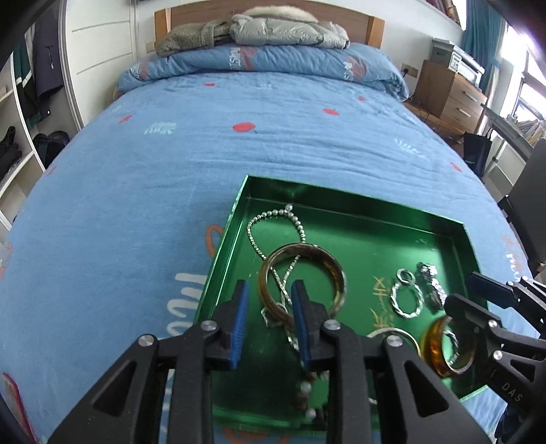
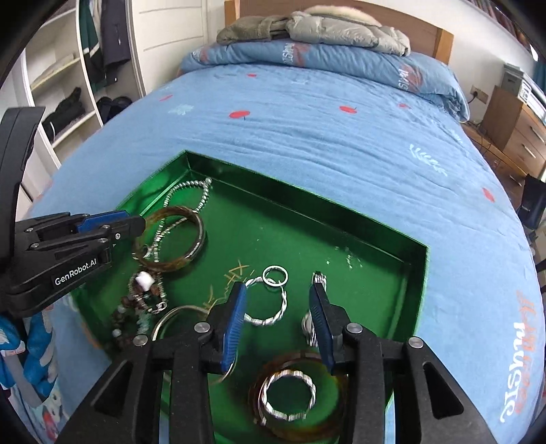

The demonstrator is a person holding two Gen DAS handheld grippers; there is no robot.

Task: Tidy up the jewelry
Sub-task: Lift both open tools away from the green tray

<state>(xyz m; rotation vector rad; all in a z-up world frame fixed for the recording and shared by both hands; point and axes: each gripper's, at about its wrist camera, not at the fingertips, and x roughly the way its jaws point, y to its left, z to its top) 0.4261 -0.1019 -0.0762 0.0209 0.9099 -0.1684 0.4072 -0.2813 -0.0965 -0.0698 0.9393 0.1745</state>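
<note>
A green tray [image 1: 355,205] [image 2: 307,201] lies on the blue bed and holds the jewelry. A brown bangle [image 1: 336,269] [image 2: 196,246] lies over a silver bead chain [image 1: 273,215] [image 2: 191,186]. A twisted silver ring [image 1: 406,300] [image 2: 273,309] lies mid-tray. An amber bangle [image 1: 431,345] [image 2: 327,420] with a silver ring inside sits at the near right. A beaded bracelet [image 2: 136,307] lies at the near left. My left gripper [image 1: 269,300] [image 2: 136,220] is open over the brown bangle's near edge. My right gripper [image 2: 278,300] [image 1: 460,290] is open above the twisted ring and the amber bangle.
The blue quilt [image 1: 170,170] covers the bed around the tray. Folded bedding and a grey jacket [image 1: 279,27] lie at the headboard. A wardrobe with shelves [image 2: 68,85] stands to the left, a wooden nightstand [image 1: 447,92] to the right.
</note>
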